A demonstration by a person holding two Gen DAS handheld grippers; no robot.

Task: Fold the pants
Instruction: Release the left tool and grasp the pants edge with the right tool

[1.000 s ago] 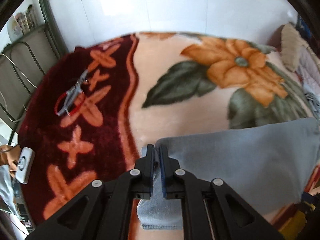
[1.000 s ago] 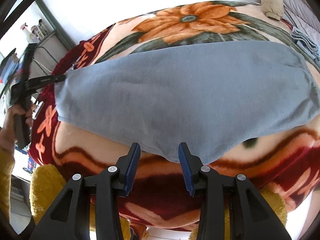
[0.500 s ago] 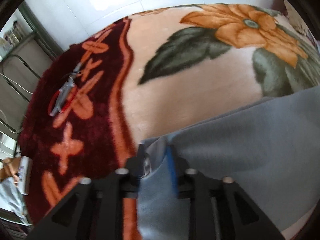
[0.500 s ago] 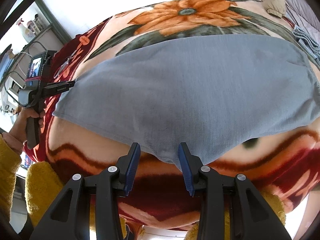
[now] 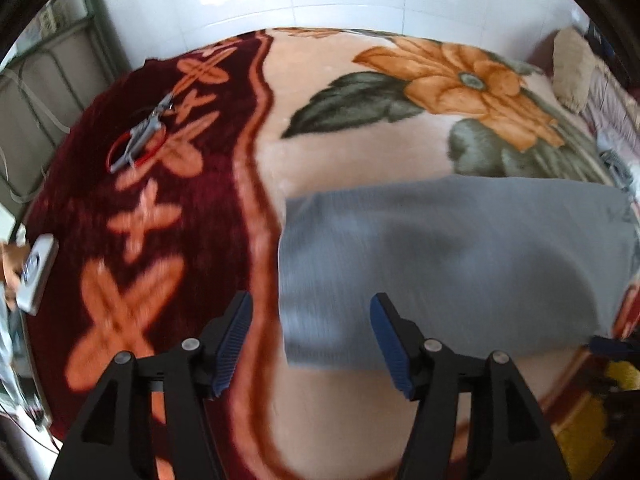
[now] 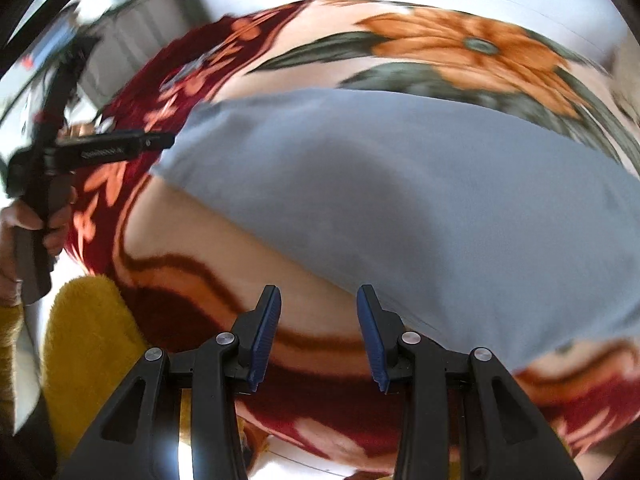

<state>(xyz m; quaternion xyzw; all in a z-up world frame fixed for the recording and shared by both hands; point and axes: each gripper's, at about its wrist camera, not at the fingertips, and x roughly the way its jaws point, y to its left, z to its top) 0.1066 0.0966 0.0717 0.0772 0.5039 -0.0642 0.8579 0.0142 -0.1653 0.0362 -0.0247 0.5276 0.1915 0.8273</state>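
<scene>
Both grippers (image 5: 311, 339) (image 6: 318, 336) open, empty, left widening.

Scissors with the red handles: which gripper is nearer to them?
Left. The scissors lie on the blanket's dark red border, beyond and left of the left gripper, whose jaws are opening. The right gripper sits at the pants' near edge, scissors unseen.

Grey pants (image 5: 460, 264) lie folded flat on floral blanket (image 5: 360, 152).
</scene>
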